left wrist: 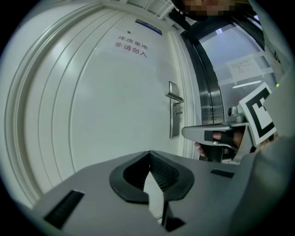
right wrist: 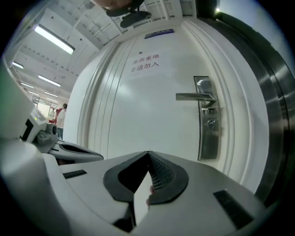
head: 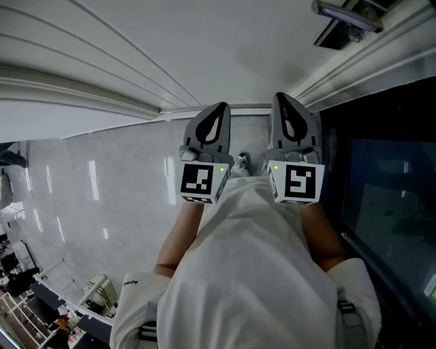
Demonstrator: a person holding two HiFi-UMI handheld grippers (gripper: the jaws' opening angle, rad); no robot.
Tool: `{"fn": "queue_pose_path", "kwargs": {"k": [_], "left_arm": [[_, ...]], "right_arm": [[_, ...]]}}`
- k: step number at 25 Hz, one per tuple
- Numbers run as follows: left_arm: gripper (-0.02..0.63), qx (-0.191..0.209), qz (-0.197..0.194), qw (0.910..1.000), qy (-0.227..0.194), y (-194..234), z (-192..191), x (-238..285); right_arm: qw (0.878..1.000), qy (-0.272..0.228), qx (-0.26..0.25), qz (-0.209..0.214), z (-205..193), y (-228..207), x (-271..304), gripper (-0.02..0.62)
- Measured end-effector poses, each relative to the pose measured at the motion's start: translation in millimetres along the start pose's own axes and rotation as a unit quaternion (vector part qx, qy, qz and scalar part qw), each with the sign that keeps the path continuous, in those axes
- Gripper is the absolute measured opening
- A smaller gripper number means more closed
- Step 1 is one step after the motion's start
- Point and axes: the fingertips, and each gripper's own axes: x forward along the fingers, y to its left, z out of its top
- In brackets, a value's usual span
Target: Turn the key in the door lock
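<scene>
The white door [right wrist: 152, 110] stands in front of me, with a steel lever handle [right wrist: 196, 97] over a steel lock plate [right wrist: 208, 133] and its keyhole [right wrist: 210, 122]. I see no key in any view. The same handle [left wrist: 174, 97] and plate [left wrist: 174, 122] show small and farther off in the left gripper view. My left gripper [head: 219, 109] [left wrist: 150, 153] and right gripper [head: 282, 99] [right wrist: 148, 153] are held side by side close to the body, pointing at the door and well short of it. Both have their jaws together with nothing between them.
A dark glass panel [head: 388, 204] in a steel frame [left wrist: 207, 92] runs along the door's right side. A door closer [head: 347, 17] sits at the door's top. Glossy grey floor [head: 102, 191] spreads to the left, toward an office area with people [right wrist: 60, 115].
</scene>
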Motion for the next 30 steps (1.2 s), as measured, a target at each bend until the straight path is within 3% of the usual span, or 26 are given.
{"fn": "queue_pose_path", "kwargs": {"k": [6, 11, 19, 30], "left_arm": [[0.009, -0.006, 0.034, 0.9993, -0.013, 19, -2, -19], [0.009, -0.015, 0.050, 0.9984, -0.020, 32, -3, -29], [0.009, -0.021, 0.067, 0.9969, -0.037, 35, 0, -31], [0.009, -0.019, 0.093, 0.9951, -0.026, 39, -7, -40]], "right_arm": [[0.996, -0.048, 0.014, 0.068, 8, 41, -6, 0.003], [0.994, -0.065, 0.012, 0.090, 15, 64, -10, -0.001], [0.989, -0.048, 0.007, 0.140, 10, 83, -3, -0.002], [0.985, -0.029, 0.013, 0.172, -4, 92, 4, -0.002]]}}
